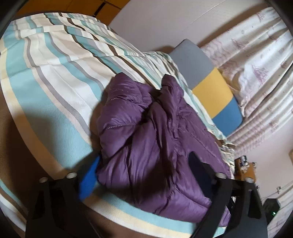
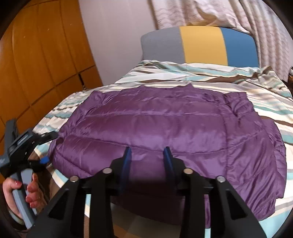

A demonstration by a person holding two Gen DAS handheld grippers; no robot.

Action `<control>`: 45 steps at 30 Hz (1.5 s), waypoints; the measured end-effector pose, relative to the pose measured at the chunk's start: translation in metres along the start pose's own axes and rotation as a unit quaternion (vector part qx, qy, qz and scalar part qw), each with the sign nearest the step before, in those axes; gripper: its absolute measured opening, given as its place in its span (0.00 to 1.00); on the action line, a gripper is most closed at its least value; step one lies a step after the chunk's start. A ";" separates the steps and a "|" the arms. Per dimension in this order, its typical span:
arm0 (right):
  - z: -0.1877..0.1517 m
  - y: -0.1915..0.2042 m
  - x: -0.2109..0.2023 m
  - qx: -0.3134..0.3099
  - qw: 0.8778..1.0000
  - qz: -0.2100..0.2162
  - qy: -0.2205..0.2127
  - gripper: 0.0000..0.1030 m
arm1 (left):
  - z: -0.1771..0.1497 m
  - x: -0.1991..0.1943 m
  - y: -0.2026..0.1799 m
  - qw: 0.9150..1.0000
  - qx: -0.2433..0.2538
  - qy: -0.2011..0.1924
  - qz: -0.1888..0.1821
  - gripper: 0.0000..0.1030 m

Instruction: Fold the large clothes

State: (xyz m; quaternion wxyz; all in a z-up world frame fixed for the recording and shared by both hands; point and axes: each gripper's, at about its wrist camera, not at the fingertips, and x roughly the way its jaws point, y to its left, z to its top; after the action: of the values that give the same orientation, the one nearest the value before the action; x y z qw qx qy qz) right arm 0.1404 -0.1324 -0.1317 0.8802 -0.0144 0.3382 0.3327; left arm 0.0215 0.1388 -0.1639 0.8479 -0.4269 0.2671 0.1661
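A purple quilted puffer jacket (image 2: 164, 126) lies spread on a bed with a striped cover (image 2: 238, 87). In the left wrist view the jacket (image 1: 155, 139) looks bunched, with a folded part on top. My left gripper (image 1: 144, 170) is open wide, its fingers straddling the jacket's near edge, blue pad (image 1: 89, 181) at the left side. It also shows in the right wrist view (image 2: 44, 160) at the jacket's left edge, held by a hand. My right gripper (image 2: 148, 155) is open, its fingertips over the jacket's near hem, gripping nothing.
A grey, yellow and blue headboard cushion (image 2: 201, 45) stands at the bed's far end, patterned curtains (image 2: 219, 12) behind it. A wooden wardrobe (image 2: 40, 64) stands to the left. A small wooden table (image 1: 245, 170) with items is by the bed.
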 end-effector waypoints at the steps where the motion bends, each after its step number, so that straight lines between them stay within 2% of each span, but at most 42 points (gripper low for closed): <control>1: -0.001 0.002 0.002 -0.005 1.000 -0.003 0.004 0.29 | 0.000 0.001 0.000 1.000 0.000 0.000 0.005 0.76; 2: -0.003 0.004 0.005 -0.009 1.000 -0.007 0.009 0.29 | 0.000 0.002 0.000 1.000 -0.001 -0.001 0.008 0.73; 5: -0.008 0.008 0.025 -0.043 0.998 -0.032 0.042 0.29 | -0.006 0.002 0.000 1.000 -0.002 -0.004 0.008 0.73; 7: -0.014 0.012 0.035 -0.068 0.996 -0.045 0.048 0.29 | -0.014 0.000 -0.002 1.000 0.002 -0.007 0.007 0.73; 11: -0.014 0.007 0.040 -0.055 0.997 -0.038 0.048 0.29 | -0.014 0.004 0.001 1.000 -0.002 -0.011 0.002 0.75; 14: -0.015 0.005 0.040 -0.053 0.997 -0.038 0.044 0.29 | -0.007 0.010 0.002 1.000 -0.027 -0.007 -0.003 0.75; 18: -0.016 0.005 0.037 -0.051 0.997 -0.034 0.041 0.29 | 0.004 0.018 0.013 0.996 -0.092 0.000 -0.016 0.47; 20: -0.016 0.003 0.035 -0.045 0.998 -0.029 0.037 0.29 | 0.008 0.018 0.014 0.995 -0.100 0.001 -0.019 0.37; 21: -0.016 0.003 0.035 -0.044 0.998 -0.028 0.036 0.29 | 0.010 0.016 0.009 0.996 -0.089 -0.004 -0.015 0.31; 23: -0.017 0.003 0.035 -0.044 0.998 -0.028 0.035 0.29 | 0.011 0.006 -0.007 0.999 -0.048 -0.026 -0.004 0.24; 25: -0.016 0.002 0.034 -0.043 0.998 -0.029 0.036 0.29 | 0.010 -0.005 -0.030 0.998 0.006 -0.056 0.003 0.21; 27: -0.017 0.001 0.033 -0.040 0.998 -0.029 0.036 0.29 | 0.009 -0.016 -0.055 0.994 0.066 -0.085 0.001 0.21; 29: -0.017 -0.001 0.033 -0.034 0.998 -0.026 0.036 0.29 | 0.002 -0.026 -0.088 0.982 0.149 -0.112 0.000 0.21; 30: -0.017 -0.003 0.032 -0.029 0.999 -0.023 0.035 0.29 | -0.003 -0.032 -0.106 0.972 0.197 -0.127 0.001 0.21; 33: -0.017 -0.011 0.028 -0.010 0.999 -0.013 0.031 0.30 | -0.017 -0.038 -0.136 0.951 0.272 -0.148 -0.002 0.21; 34: -0.016 -0.014 0.025 0.001 1.000 -0.005 0.030 0.31 | -0.020 -0.038 -0.142 0.946 0.287 -0.149 -0.003 0.21; 36: -0.015 -0.021 0.018 0.024 0.999 0.009 0.026 0.46 | -0.026 -0.037 -0.153 0.938 0.312 -0.149 0.000 0.21; 37: -0.013 -0.027 0.009 0.040 0.999 0.015 0.016 0.63 | -0.026 -0.037 -0.157 0.935 0.321 -0.150 0.000 0.21; 38: -0.011 -0.030 0.001 0.046 0.999 0.010 0.005 0.68 | -0.027 -0.036 -0.159 0.933 0.326 -0.150 -0.001 0.21; 40: -0.006 -0.039 -0.018 0.043 0.999 -0.013 -0.018 0.67 | -0.027 -0.033 -0.167 0.929 0.339 -0.151 0.002 0.21; 43: -0.004 -0.060 -0.040 0.045 0.996 -0.073 -0.026 0.68 | -0.031 -0.028 -0.181 0.922 0.357 -0.149 0.001 0.21; 45: -0.006 -0.080 -0.054 0.069 0.992 -0.103 -0.030 0.73 | -0.038 -0.027 -0.190 0.917 0.369 -0.151 -0.001 0.21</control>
State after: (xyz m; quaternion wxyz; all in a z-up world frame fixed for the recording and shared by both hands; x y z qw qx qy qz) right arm 0.1547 -0.2268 -0.1200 0.9187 0.0215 0.3300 0.2161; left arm 0.0851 -0.0035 -0.0460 0.9755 -0.0533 0.1784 0.1174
